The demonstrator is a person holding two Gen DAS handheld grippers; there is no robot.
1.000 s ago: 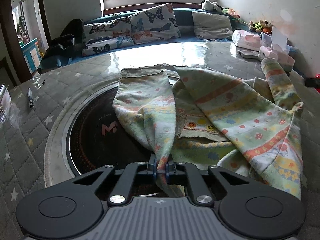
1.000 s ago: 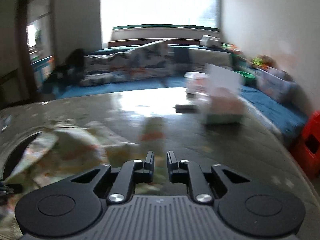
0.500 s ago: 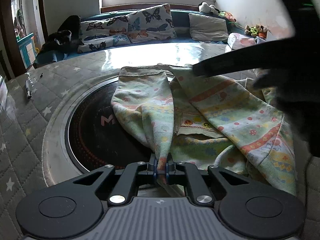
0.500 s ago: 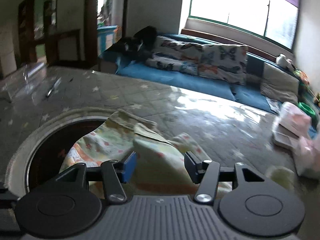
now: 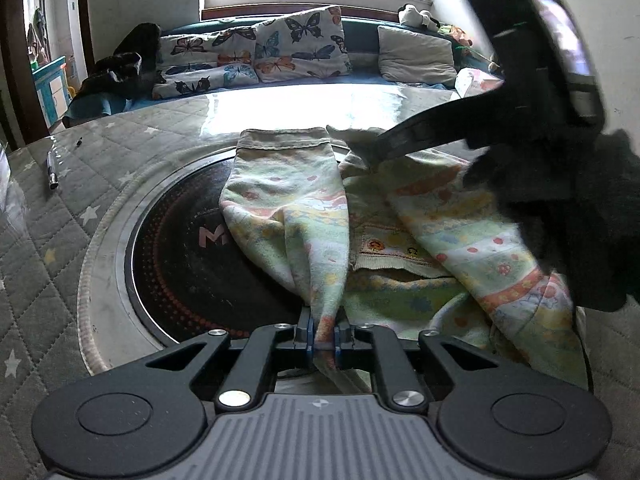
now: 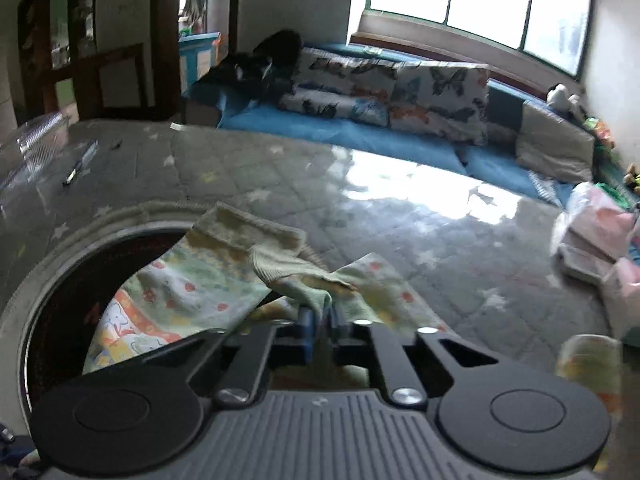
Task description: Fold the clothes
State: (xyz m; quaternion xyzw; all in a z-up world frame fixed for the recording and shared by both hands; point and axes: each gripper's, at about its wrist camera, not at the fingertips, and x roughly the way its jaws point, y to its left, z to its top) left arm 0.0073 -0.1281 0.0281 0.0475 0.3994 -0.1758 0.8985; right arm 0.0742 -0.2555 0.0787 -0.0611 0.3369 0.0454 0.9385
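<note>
Pastel printed garment (image 5: 304,216) spread across round black inset (image 5: 180,248) of quilted table (image 5: 48,256), left gripper (image 5: 323,334) clamped on near fold, right gripper (image 6: 320,326) clamped on far cuff, pen (image 5: 52,168) well apart at left.

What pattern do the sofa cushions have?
Butterflies, multicoloured on a pale ground; the cushions show best in the left wrist view.

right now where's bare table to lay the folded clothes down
Free: the grey star-quilted tabletop beyond the pastel printed garment, up to the blue sofa. Also the quilted strip between the black round inset and the pen. Crowded: the right edge, with the pink-white packages.
</note>
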